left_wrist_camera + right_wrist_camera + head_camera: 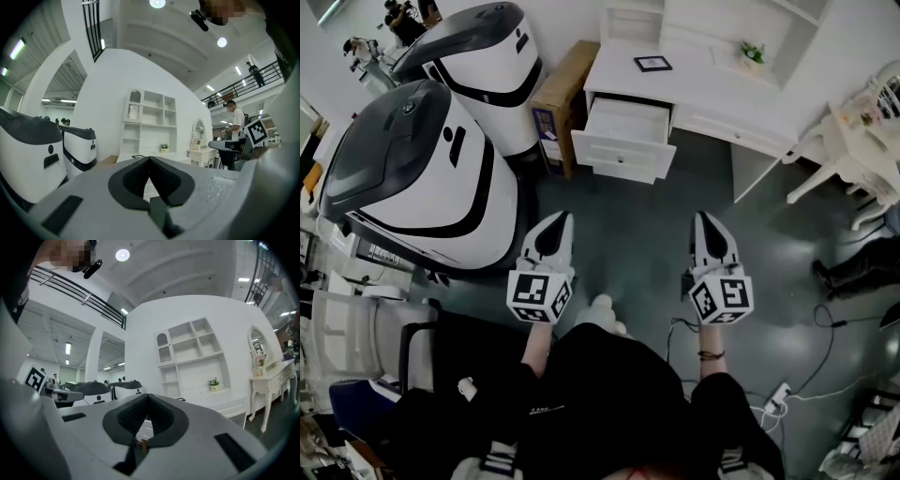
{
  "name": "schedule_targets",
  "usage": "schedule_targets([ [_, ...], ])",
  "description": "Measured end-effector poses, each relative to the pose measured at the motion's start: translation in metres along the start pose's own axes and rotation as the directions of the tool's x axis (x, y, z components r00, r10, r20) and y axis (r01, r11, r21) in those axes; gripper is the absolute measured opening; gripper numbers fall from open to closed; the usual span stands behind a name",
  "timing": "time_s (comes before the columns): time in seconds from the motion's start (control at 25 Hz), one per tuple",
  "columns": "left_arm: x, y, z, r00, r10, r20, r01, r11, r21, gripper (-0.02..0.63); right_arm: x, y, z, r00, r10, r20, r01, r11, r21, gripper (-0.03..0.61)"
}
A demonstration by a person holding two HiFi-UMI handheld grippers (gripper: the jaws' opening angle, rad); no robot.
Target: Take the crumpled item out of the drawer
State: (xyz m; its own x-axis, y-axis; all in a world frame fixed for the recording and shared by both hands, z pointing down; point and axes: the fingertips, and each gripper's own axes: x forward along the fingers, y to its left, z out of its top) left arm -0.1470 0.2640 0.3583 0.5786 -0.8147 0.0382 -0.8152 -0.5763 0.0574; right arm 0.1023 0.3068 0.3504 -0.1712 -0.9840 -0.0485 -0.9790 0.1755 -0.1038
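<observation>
The white desk stands ahead across the dark floor, and its top left drawer is pulled open. The inside of the drawer looks plain white from here; I can make out no crumpled item in it. My left gripper and right gripper are held side by side over the floor, well short of the desk and pointing toward it. Both are shut, with nothing between their jaws. In the left gripper view the left gripper has its tips together, and so does the right gripper in the right gripper view.
Two big white and dark grey machines fill the left side. A cardboard box leans beside the desk. On the desk sit a small frame and a potted plant. White furniture and floor cables are at right.
</observation>
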Motion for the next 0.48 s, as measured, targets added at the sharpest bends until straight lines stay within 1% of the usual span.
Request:
schedule_targets([
  [0.12, 0.015, 0.007, -0.002, 1.000, 0.009, -0.004, -0.009, 1.000, -0.003, -0.003, 0.017, -0.009, -0.003, 1.000, 0.008, 0.000, -0.008, 1.000, 0.019, -0.009],
  [0.24, 0.036, 0.017, -0.003, 1.000, 0.018, -0.009, -0.018, 1.000, -0.007, -0.003, 0.041, -0.017, -0.006, 1.000, 0.018, -0.008, -0.018, 1.000, 0.015, -0.009],
  [0.48, 0.096, 0.045, -0.004, 1.000, 0.014, -0.022, -0.014, 1.000, -0.012, -0.003, 0.104, -0.032, -0.015, 0.999, 0.031, -0.031, -0.030, 0.999, 0.022, -0.009],
])
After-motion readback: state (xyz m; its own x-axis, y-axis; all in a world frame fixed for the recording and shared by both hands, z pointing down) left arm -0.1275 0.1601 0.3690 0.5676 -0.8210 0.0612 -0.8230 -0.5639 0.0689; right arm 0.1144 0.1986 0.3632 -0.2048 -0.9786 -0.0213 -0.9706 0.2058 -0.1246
